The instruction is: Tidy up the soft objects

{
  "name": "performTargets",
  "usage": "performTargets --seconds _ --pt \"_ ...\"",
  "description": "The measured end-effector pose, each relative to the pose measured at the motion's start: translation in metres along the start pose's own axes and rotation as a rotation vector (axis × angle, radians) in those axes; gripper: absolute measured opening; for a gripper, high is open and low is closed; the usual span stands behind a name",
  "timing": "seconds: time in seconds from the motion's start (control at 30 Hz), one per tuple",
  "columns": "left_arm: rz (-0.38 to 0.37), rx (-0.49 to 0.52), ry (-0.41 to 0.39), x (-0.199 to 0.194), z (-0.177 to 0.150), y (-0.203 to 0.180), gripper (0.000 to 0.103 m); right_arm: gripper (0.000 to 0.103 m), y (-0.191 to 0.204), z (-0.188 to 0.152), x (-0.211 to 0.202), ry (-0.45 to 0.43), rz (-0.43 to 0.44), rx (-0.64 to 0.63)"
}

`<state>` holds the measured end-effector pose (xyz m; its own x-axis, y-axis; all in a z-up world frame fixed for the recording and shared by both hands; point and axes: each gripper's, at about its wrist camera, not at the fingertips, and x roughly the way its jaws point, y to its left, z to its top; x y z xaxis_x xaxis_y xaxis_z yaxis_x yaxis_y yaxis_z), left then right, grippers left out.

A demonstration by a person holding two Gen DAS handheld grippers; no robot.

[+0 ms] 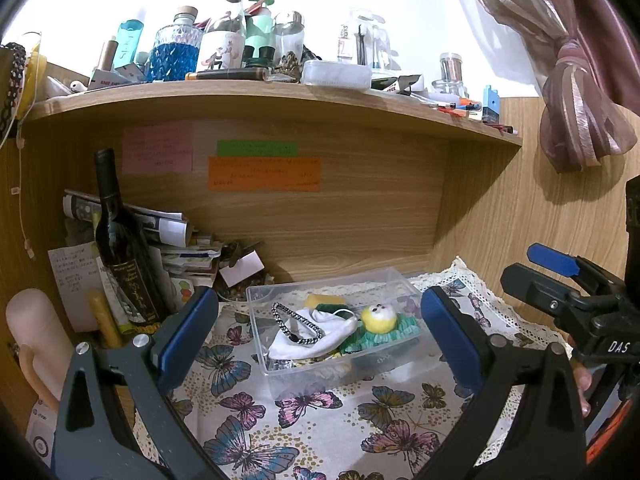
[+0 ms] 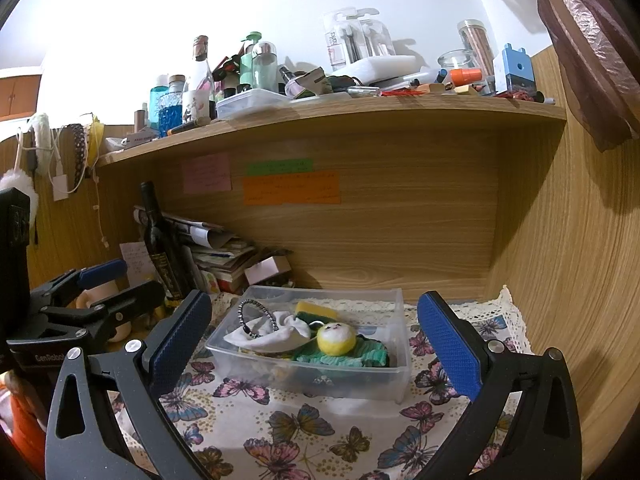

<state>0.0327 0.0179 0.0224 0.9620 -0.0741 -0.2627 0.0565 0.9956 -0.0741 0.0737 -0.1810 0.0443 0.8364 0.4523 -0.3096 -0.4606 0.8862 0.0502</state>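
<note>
A clear plastic box (image 1: 280, 374) (image 2: 396, 380) stands on a butterfly-print cloth (image 1: 320, 420) (image 2: 280, 420). In it lie a white cloth (image 1: 316, 340) (image 2: 276, 336), a grey braided band (image 1: 300, 322) (image 2: 256, 316), a yellow plush ball with a face (image 1: 378, 318) (image 2: 336, 338), a green knitted piece (image 1: 376, 338) (image 2: 352, 354) and a yellow-green sponge (image 1: 324, 302) (image 2: 316, 310). My left gripper (image 1: 320, 336) is open and empty, just before the box. My right gripper (image 2: 316, 344) is open and empty too, also in front of the box; it shows at the right edge of the left view (image 1: 560, 280).
A dark wine bottle (image 1: 120, 248) (image 2: 160, 248) and a stack of papers (image 1: 176, 248) (image 2: 216, 248) stand at the back left. A wooden shelf (image 1: 260, 96) (image 2: 340, 108) crowded with bottles hangs overhead. Wooden walls close the back and right. A curtain (image 1: 580, 80) hangs at the upper right.
</note>
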Motion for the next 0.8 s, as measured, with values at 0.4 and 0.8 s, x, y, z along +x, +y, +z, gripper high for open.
performTargets --seconds 0.4,0.8 --pt "-0.006 0.004 0.000 -0.0008 0.0003 -0.0004 0.103 0.103 0.0017 -0.0002 0.0005 0.000 -0.002 -0.003" --pt "-0.021 -0.002 0.005 0.0007 0.0006 0.0019 0.103 0.103 0.0025 -0.0020 0.0037 0.015 0.000 0.004"
